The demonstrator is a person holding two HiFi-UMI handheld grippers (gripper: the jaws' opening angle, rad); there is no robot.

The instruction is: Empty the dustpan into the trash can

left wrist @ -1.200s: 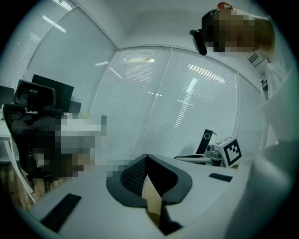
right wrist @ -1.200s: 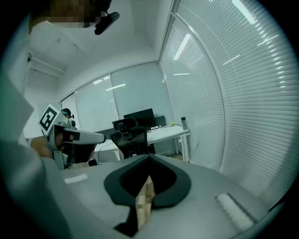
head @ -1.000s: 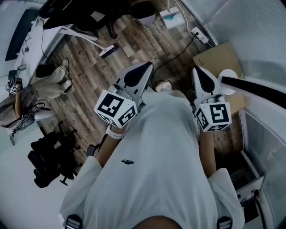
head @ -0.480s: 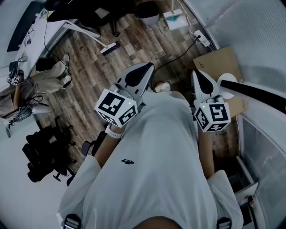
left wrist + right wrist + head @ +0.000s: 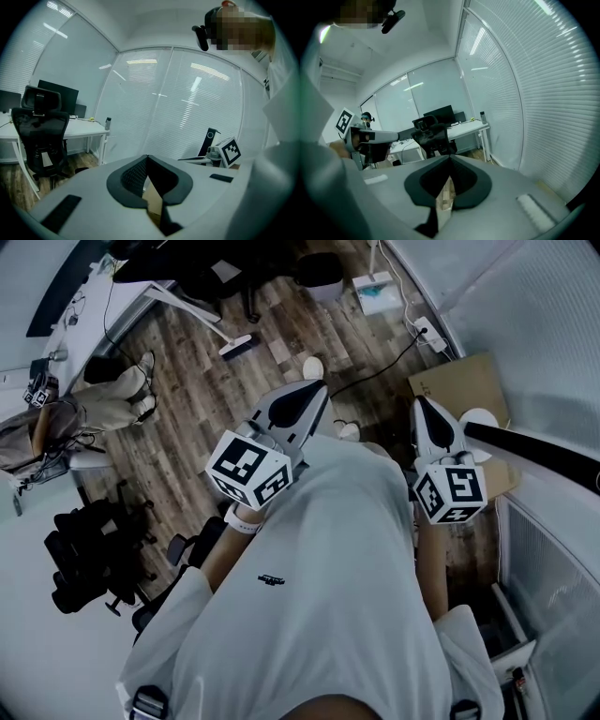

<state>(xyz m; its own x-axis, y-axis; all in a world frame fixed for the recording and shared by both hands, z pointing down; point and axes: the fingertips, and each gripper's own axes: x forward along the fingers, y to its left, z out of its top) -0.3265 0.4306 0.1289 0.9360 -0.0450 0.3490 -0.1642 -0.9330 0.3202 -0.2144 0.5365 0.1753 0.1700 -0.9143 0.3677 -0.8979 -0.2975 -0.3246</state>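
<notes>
Okay, head view: a person in a white shirt (image 5: 319, 587) stands over a wood floor (image 5: 197, 399) with both grippers held out in front. The left gripper (image 5: 322, 385) and right gripper (image 5: 419, 403) are well apart and both point toward the top of the frame. The dustpan (image 5: 377, 292) seems to be the small white tray with teal inside. It sits on the floor at the top, beside a power strip (image 5: 427, 331) and well away from both grippers. A dark bin (image 5: 321, 268) stands just left of it. Flat cardboard (image 5: 459, 385) lies past the right gripper. A black pole (image 5: 534, 451) comes in from the right edge, close beside that gripper. There is a floor-brush head (image 5: 234, 345) upper middle, a second person (image 5: 94, 409) seated at left, and black office chairs (image 5: 89, 559) lower left.

Left gripper view: the jaws are pressed together tip to tip with nothing between them, and cardboard shows through the slot below. Behind are a black chair (image 5: 41, 133), a white desk (image 5: 70, 131) and blinds (image 5: 187, 108). The right gripper shows at the right.

Right gripper view: the jaws are closed and empty, with wood floor showing through the slot. Behind are a monitor (image 5: 438, 114) on a desk and blinds along the right. The left gripper shows at the left.
</notes>
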